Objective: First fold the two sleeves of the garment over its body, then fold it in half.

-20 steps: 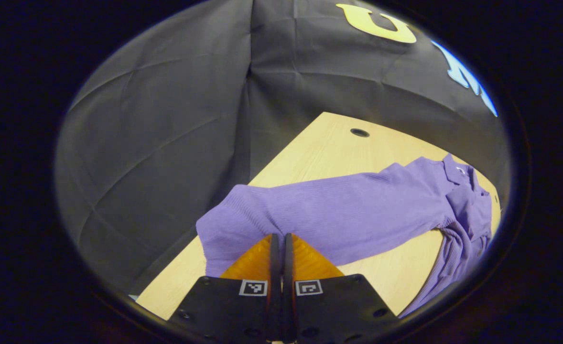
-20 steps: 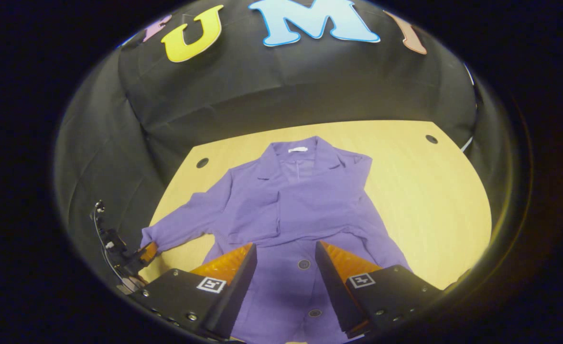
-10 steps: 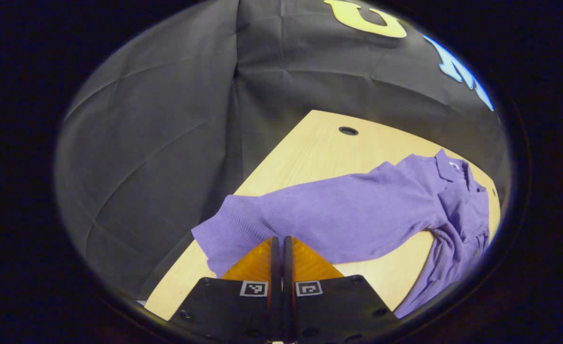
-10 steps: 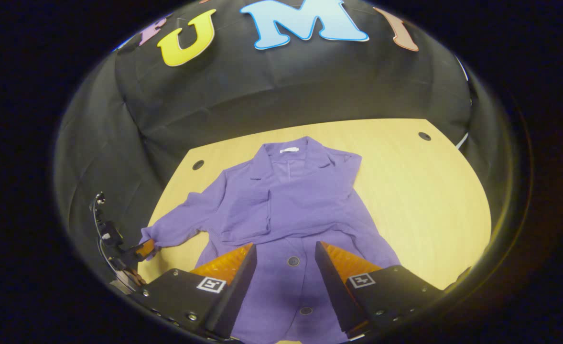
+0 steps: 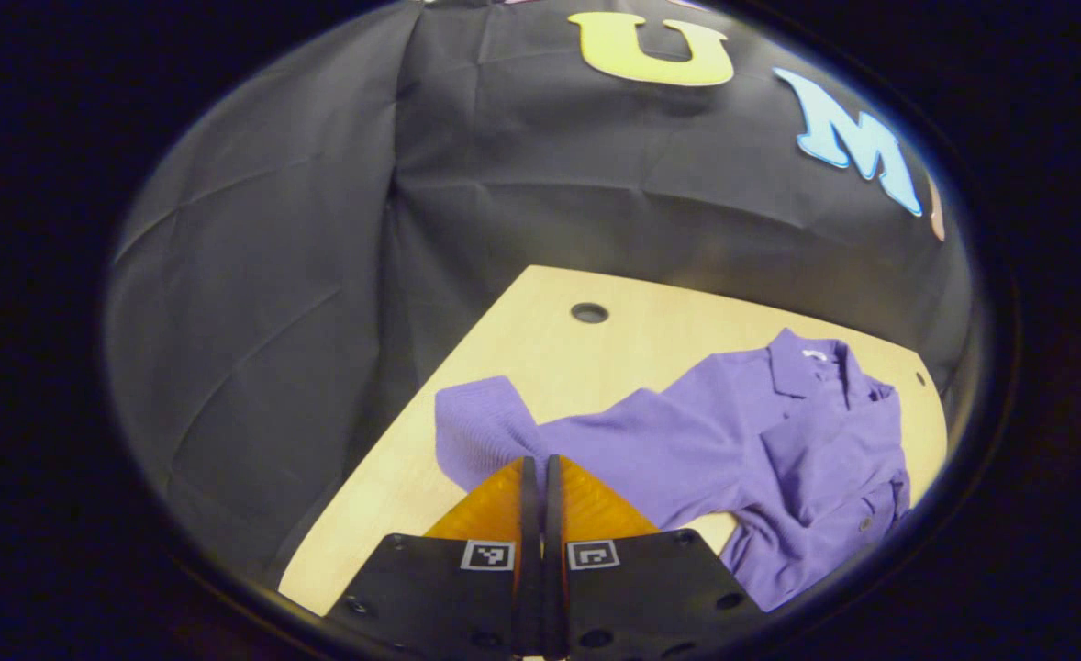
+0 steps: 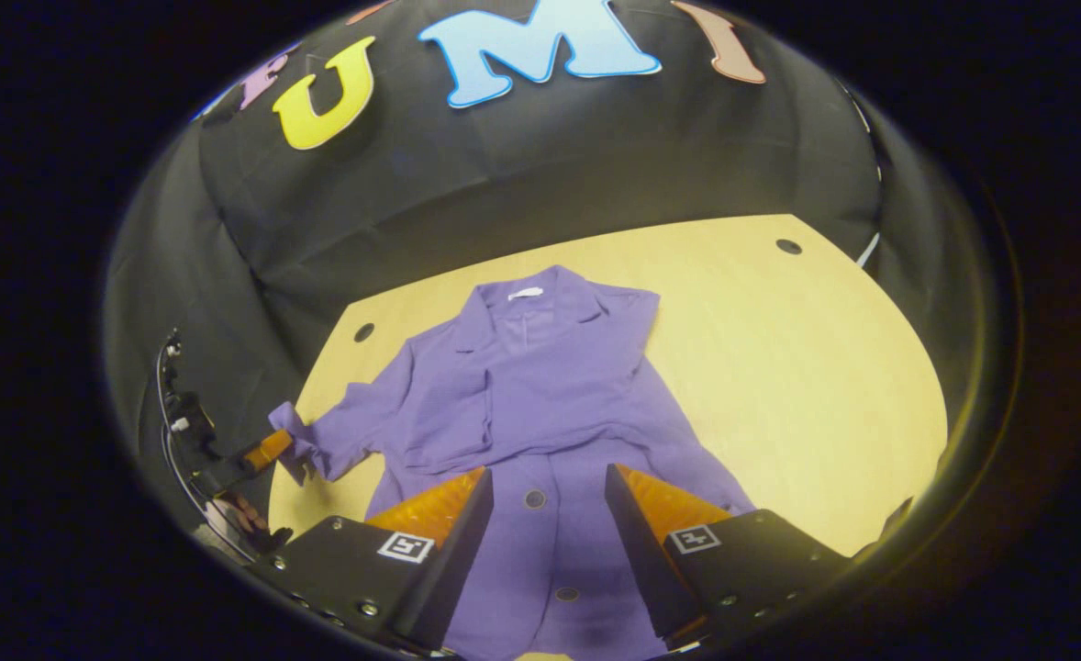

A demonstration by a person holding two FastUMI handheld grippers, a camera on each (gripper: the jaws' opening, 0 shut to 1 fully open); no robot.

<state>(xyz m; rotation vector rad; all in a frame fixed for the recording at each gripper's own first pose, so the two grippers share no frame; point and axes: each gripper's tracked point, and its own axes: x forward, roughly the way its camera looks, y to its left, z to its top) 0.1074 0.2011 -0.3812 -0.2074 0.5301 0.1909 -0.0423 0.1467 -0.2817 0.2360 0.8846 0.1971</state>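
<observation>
The purple cardigan [image 6: 540, 404] lies flat on the pale wood surface [image 6: 807, 367], collar toward the top of the right gripper view, body running down the centre of the frame. It looks like a soft, light knit: it should drape and bunch rather than hold a crease, and a pinch near the cuff seems the best hold for carrying a sleeve over.

In the left gripper view the left gripper [image 5: 535, 468] has its orange fingers pressed together on the cuff end of the sleeve [image 5: 495, 431], which rises in a small hump at lower centre. The far sleeve already lies across the chest.

The right gripper [image 6: 540, 482] hangs over the lower front with fingers spread, holding nothing, buttons [image 6: 533, 498] showing between them.

Little stands in the way: only cable holes [image 5: 589, 313] in the surface, well apart from the cloth. The cuff sits near the surface's left edge, so slack could slip off there.
</observation>
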